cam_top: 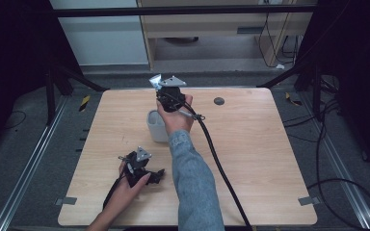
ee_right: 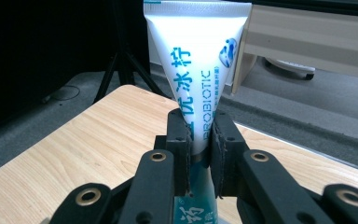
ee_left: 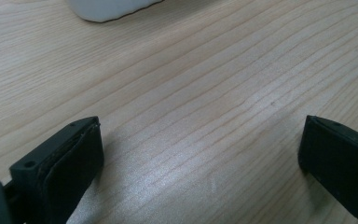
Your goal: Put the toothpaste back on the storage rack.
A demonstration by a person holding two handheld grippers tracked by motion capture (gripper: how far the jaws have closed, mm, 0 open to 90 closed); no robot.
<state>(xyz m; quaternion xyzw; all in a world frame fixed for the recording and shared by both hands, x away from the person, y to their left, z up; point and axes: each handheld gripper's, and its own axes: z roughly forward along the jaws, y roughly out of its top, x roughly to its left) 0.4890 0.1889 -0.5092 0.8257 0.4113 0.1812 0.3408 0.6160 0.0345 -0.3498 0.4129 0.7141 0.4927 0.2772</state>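
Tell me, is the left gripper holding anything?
No, the left gripper has its jaws wide apart over bare table, nothing between them.

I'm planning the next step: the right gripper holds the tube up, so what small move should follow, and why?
Probably lower the right gripper toward the white cup. Its jaws are clamped on the toothpaste tube, raised above the table, and the cup sits just below that hand, while the left gripper rests open nearby.

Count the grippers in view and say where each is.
2. The left gripper rests low on the table near its front edge, jaws open. The right gripper is held up past the white cup, shut on a tube.
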